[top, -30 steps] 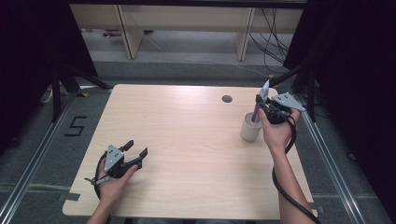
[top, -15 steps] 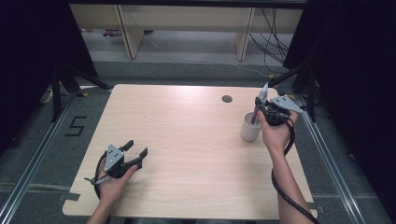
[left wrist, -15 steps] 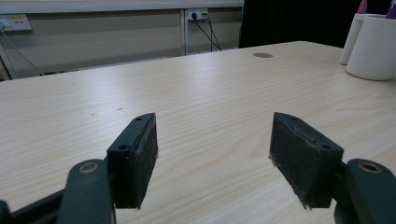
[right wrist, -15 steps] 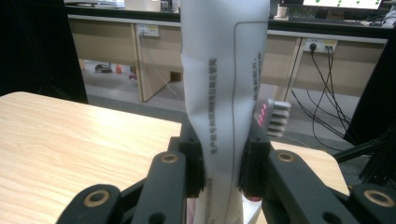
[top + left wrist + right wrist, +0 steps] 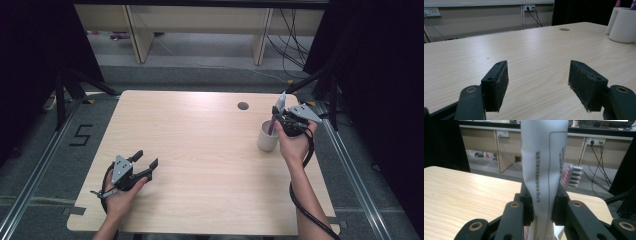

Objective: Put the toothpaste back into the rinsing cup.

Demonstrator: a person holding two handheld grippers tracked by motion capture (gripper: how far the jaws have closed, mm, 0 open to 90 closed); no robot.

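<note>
Table (image 5: 200, 150) of pale wood carries everything, with a small round hole (image 5: 243, 106) near its far edge. Near the front left corner the left gripper (image 5: 145, 161) rests low over the wood in the person's left hand (image 5: 120, 195), its jaws spread wide with nothing between them; the left gripper view shows bare tabletop in the gap. Toward the right edge stands a white cup (image 5: 267, 137), and just above it the right gripper (image 5: 276, 116) has its jaws closed tight on a white tube (image 5: 544, 170), held upright with its lower end over the cup. Beside the tube a toothbrush (image 5: 571, 176) head with pink and white bristles shows behind the right jaw.
</note>
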